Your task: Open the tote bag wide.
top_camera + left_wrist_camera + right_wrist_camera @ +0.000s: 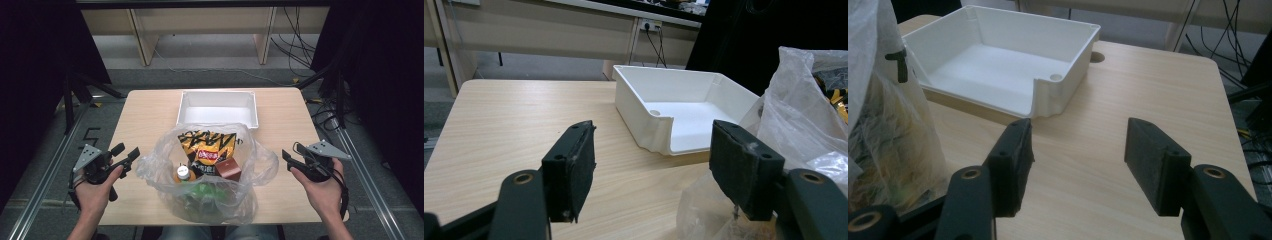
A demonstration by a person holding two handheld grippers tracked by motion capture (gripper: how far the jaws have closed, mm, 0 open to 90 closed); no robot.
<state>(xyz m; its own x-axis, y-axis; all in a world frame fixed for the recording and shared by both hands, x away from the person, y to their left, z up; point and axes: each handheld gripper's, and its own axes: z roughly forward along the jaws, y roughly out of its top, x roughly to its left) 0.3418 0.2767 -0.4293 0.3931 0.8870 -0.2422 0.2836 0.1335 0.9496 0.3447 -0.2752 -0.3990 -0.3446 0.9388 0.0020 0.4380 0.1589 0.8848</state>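
Your hands sit at 9 and 3 o'clock of the plastic bag, left gripper and right gripper both gaping, empty. Grab thin film carelessly and it'll probably tear, spilling snacks.

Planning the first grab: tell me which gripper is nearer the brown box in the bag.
Right, though not by much. The right gripper hovers open off the plastic bag's right edge, the side where the brown box sits. The left gripper is open beyond the bag's opposite edge.
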